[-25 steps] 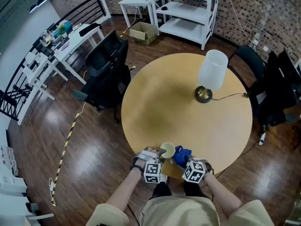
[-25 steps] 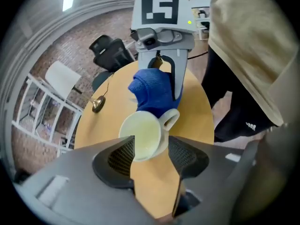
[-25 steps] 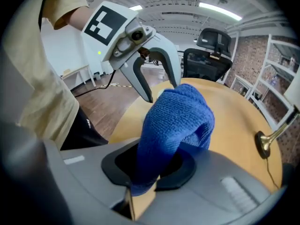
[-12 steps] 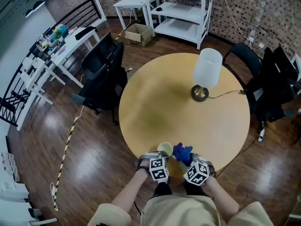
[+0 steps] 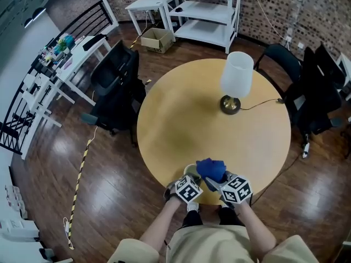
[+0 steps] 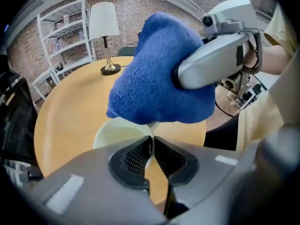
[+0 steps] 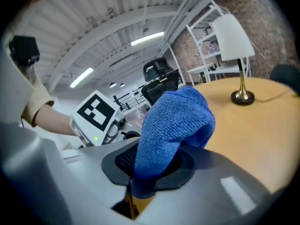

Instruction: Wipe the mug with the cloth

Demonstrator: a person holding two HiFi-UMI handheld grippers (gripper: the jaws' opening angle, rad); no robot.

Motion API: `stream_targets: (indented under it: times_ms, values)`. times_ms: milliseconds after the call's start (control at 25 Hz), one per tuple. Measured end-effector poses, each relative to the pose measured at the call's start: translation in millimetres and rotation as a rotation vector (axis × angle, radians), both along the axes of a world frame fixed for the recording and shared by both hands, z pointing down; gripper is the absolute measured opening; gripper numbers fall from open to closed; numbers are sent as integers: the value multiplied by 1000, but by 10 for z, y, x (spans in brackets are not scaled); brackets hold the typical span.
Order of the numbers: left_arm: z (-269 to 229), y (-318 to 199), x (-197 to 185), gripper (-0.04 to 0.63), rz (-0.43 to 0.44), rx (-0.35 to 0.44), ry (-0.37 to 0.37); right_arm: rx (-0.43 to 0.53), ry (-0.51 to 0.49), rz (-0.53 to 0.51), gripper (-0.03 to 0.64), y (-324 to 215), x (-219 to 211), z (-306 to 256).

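Here we go, both tools are set: the left hand-held gripper [image 6: 151, 150] is clamped tight on the pale mug [image 6: 117, 134], its 2 pads pinching the thin wall at the rim. The mug is at the near edge of the round desk [image 5: 186, 119], right in front of the person. The right hand-held gripper [image 7: 149, 168] is closed on a bunched blue cloth [image 7: 174, 121], and that cloth hangs directly over the mug's mouth, covering most of it in the head view. Whether the cloth already touches the rim or hangs just above it, I can't quite say. By my reading the grasping is done and the rubbing is the step in hand. The next move calls for pressing the cloth onto the rim or down into the cup and working it round, while the left side holds steady against the push. Watch those left pads, though: they cover 1 stretch of rim the cloth can't reach. Elsewhere, a white lamp [image 5: 237, 81] with its cord [image 5: 258, 106] stands well apart on the far side. Black chairs [image 5: 112, 86] ring the desk, and a white shelf [image 5: 205, 15] and a box [image 5: 154, 39] sit beyond. None of them crowds the work.
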State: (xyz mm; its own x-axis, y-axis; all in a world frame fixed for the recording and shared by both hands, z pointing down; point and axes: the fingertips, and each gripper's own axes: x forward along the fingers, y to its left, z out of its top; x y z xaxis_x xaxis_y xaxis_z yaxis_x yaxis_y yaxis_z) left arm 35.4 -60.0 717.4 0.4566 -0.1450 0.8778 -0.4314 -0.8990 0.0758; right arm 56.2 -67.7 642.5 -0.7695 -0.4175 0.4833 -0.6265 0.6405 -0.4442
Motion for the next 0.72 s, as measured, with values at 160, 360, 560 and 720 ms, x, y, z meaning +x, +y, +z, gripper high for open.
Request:
stream_targets:
  times_ms: [160,360,560,720]
  values:
    - [-13,-5,-1,25,-70,-38,50,-108,-23,40,63,-43,-11,364]
    - [-21,-17,-1,26,-84,-45,76,-131,-25,119,60,-66,77,562]
    - [-3,-16,20,26,-83,-47,85,-179,48,274,54,-82,393,797]
    - [0,-16,-51,26,-93,-47,81,-217,199,247,48,-113,350,1051]
